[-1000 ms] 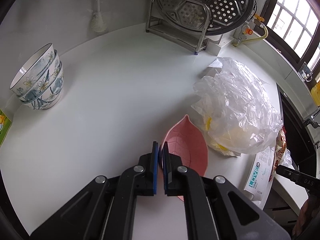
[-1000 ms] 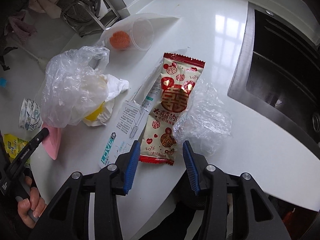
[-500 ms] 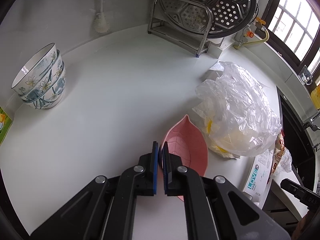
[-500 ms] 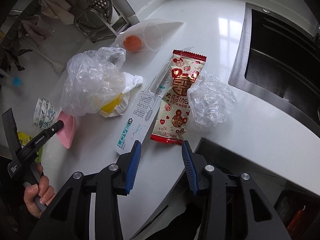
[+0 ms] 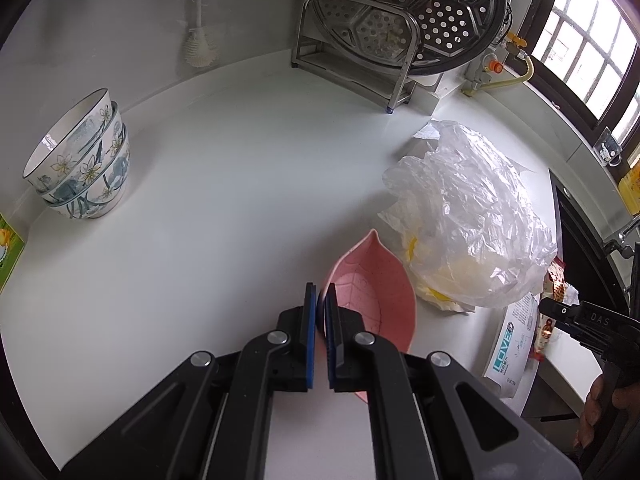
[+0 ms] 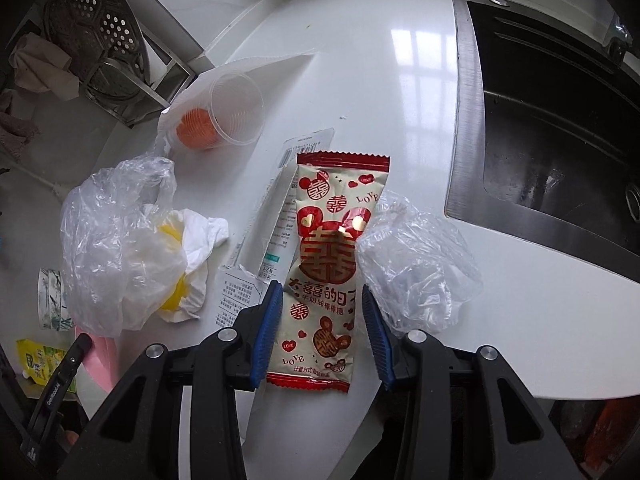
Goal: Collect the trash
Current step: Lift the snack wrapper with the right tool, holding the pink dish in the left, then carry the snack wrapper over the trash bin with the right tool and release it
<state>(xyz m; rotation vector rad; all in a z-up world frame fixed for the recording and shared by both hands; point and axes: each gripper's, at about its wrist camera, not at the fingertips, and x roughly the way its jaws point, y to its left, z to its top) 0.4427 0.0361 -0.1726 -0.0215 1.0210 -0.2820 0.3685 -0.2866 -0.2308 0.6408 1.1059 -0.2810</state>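
Note:
A red and cream candy wrapper (image 6: 332, 240) lies flat on the white counter, and its near half sits between the blue pads of my right gripper (image 6: 320, 304). The jaws are closing and stand just outside the wrapper's edges. Beside it on the right lies a crumpled clear plastic film (image 6: 416, 268), and a white toothpaste box (image 6: 248, 280) lies to its left. My left gripper (image 5: 319, 300) is shut on the rim of a pink leaf-shaped dish (image 5: 372, 300). A large clear plastic bag (image 5: 472, 224) with yellow and white scraps lies beyond the dish.
A clear cup (image 6: 228, 116) holding something orange lies on its side on a white bag. The dark steel sink (image 6: 560, 120) is at the right. Stacked flowered bowls (image 5: 84, 160) stand at the left. A metal steamer rack (image 5: 400, 12) stands against the back wall.
My right gripper has come forward and down over the candy wrapper, which now lies between its jaws, and the jaws have narrowed. The left gripper and pink dish have stayed put.

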